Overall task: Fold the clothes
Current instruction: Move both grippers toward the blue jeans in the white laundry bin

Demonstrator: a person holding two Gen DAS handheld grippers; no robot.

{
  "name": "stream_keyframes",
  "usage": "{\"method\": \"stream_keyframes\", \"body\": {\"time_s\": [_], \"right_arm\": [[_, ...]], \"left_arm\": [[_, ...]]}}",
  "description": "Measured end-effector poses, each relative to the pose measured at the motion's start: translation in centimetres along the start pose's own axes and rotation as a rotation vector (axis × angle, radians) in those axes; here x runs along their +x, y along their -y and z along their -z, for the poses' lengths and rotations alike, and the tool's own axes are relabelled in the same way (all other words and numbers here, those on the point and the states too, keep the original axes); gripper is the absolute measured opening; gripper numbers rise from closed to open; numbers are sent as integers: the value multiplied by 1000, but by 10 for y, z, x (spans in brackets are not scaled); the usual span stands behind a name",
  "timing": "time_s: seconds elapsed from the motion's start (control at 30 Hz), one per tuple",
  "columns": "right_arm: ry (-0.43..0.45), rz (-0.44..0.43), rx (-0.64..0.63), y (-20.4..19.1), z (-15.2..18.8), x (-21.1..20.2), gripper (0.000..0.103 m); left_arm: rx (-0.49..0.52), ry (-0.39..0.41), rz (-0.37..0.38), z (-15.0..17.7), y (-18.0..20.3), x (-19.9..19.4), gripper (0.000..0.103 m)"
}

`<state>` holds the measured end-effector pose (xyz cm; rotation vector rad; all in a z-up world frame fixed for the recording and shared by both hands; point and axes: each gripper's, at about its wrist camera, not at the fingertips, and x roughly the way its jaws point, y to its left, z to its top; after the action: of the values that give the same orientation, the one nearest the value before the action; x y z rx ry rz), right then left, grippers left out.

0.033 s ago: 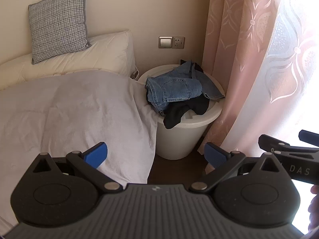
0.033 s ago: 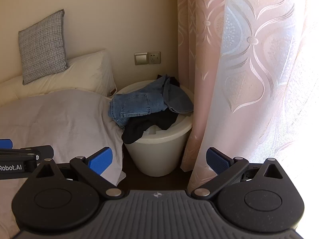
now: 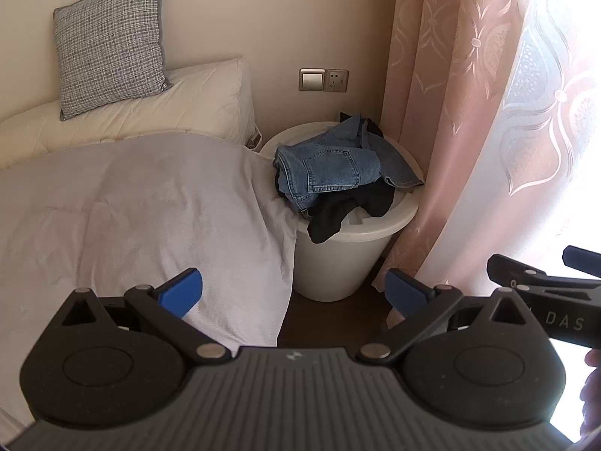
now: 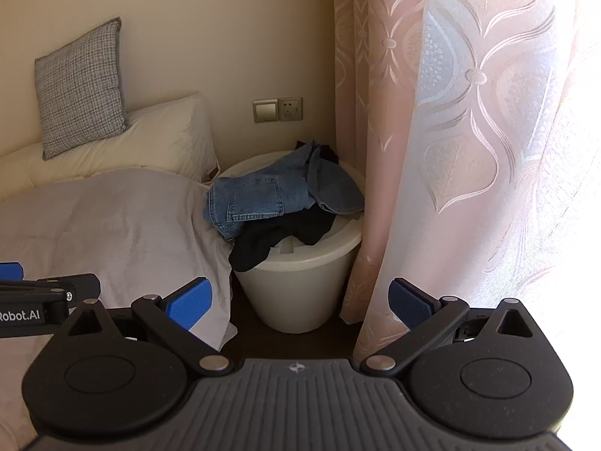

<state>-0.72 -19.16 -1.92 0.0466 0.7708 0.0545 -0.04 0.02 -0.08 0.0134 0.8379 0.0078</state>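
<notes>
Blue jeans (image 3: 330, 167) lie crumpled on top of a white round basket (image 3: 338, 263) beside the bed, with a black garment (image 3: 338, 214) hanging over the rim under them. They also show in the right wrist view, jeans (image 4: 263, 199), black garment (image 4: 270, 240) and basket (image 4: 300, 293). My left gripper (image 3: 293, 293) is open and empty, held back from the basket over the bed edge. My right gripper (image 4: 300, 302) is open and empty, in front of the basket.
A bed with a pale grey duvet (image 3: 131, 203), a white pillow (image 3: 150, 112) and a checked cushion (image 3: 109, 37) lies to the left. A pink patterned curtain (image 4: 469, 131) hangs close on the right. A wall switch and socket (image 3: 323, 79) sit above the basket.
</notes>
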Motion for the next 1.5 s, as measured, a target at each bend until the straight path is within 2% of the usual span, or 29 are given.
{"method": "stream_keyframes", "body": {"time_s": [0.27,0.37,0.77,1.5], "right_arm": [[-7,-3,11,-2,0,6,103],[5,9,9,-8,6,-3,103],[1,22,0,-19,0,8,103],[-54,35,-18,-39,-6,37,103]], "left_arm": [[-8,-8,8,7,-7,6,102],[-8,0,13,19,-13,12,102],[-6,-11,49,20,-27,17,102],[-18,-59,11,7,-44,42,102]]}}
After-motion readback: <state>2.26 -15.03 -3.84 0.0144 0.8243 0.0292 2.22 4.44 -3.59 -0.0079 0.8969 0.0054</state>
